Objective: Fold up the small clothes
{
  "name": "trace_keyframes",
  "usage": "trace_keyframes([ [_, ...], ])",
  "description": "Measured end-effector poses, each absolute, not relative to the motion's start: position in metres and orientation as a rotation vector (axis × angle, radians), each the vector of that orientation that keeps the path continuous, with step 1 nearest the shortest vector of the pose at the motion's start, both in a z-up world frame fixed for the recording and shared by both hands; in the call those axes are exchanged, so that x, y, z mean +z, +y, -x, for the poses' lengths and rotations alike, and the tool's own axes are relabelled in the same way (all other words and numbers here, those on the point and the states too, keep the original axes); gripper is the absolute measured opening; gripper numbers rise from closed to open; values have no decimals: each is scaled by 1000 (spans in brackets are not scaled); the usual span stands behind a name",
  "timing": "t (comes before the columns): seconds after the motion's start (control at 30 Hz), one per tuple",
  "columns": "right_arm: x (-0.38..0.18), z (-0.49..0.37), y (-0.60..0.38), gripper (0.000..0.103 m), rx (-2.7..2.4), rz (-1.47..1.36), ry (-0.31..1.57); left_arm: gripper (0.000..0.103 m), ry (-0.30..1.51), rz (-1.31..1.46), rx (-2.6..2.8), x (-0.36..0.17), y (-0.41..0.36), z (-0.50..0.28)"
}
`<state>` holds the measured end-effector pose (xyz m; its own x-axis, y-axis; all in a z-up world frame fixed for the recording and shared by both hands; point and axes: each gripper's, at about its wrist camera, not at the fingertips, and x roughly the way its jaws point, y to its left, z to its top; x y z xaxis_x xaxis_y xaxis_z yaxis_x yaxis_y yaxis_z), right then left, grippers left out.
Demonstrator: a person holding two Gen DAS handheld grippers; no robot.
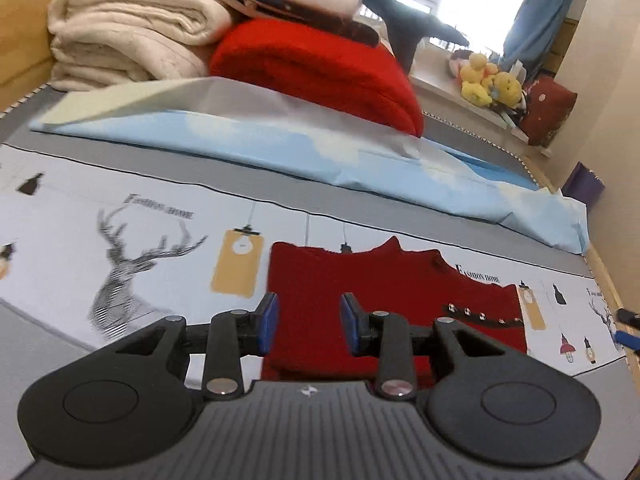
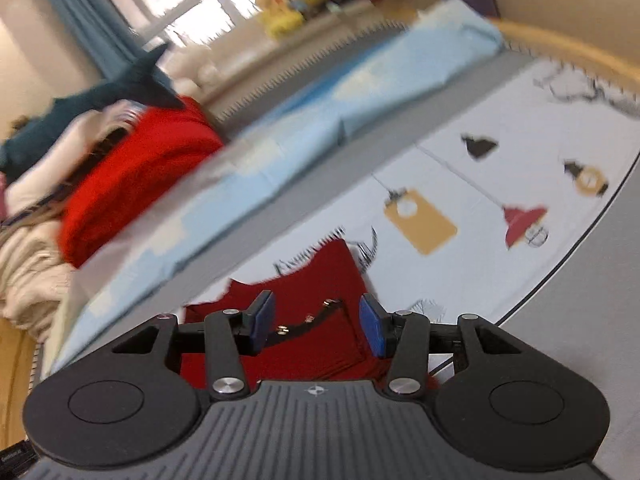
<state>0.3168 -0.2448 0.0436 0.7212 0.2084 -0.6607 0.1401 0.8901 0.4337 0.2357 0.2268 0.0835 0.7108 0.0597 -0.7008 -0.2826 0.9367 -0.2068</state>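
Note:
A small dark red garment (image 1: 384,292) with a black studded strap (image 1: 480,316) lies flat on the printed bed sheet (image 1: 160,264). My left gripper (image 1: 308,322) is open and empty, just above the garment's near left part. In the right wrist view the same garment (image 2: 320,320) lies under my right gripper (image 2: 316,326), which is open and empty; the studded strap (image 2: 304,322) shows between its blue pads. That view is blurred.
A folded light blue sheet (image 1: 280,148) lies across the bed behind the garment. Behind it are a bright red folded blanket (image 1: 320,68), cream blankets (image 1: 128,28) and a dark plush toy (image 1: 400,20). Yellow plush toys (image 1: 488,80) sit on a sill by the window.

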Motion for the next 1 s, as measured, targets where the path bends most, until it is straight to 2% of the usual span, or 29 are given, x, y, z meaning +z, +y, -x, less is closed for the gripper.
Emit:
trace_keyframes([
  [0.07, 64, -294, -252, 50, 74, -496, 745, 39, 752, 270, 198, 99, 220, -208],
  [0.17, 94, -258, -262, 50, 122, -493, 702, 47, 744, 211, 182, 112, 206, -159],
  [0.27, 113, -211, -269, 50, 177, -417, 662, 49, 752, 151, 153, 111, 187, -105],
  [0.47, 94, -112, -288, 51, 172, -239, 649, 48, 764, 81, 114, 77, 151, -14],
  [0.53, 71, -88, -297, 51, 164, -240, 667, 46, 786, 91, 118, 61, 145, 6],
  [0.57, 58, -80, -303, 51, 158, -255, 685, 42, 806, 107, 119, 54, 145, 14],
  [0.6, 42, -74, -310, 51, 139, -277, 713, 32, 831, 131, 118, 46, 145, 19],
  [0.67, 19, -73, -320, 50, 87, -329, 818, 26, 849, 157, 116, 33, 148, 28],
  [0.77, 1, -77, -331, 50, 73, -363, 827, 18, 871, 195, 138, 6, 163, 31],
  [0.9, -28, -87, -347, 50, -16, -402, 912, 18, 960, 310, 175, -38, 192, 25],
  [1.0, -42, -89, -352, 50, -33, -418, 951, 18, 1006, 493, 170, -52, 213, 20],
])
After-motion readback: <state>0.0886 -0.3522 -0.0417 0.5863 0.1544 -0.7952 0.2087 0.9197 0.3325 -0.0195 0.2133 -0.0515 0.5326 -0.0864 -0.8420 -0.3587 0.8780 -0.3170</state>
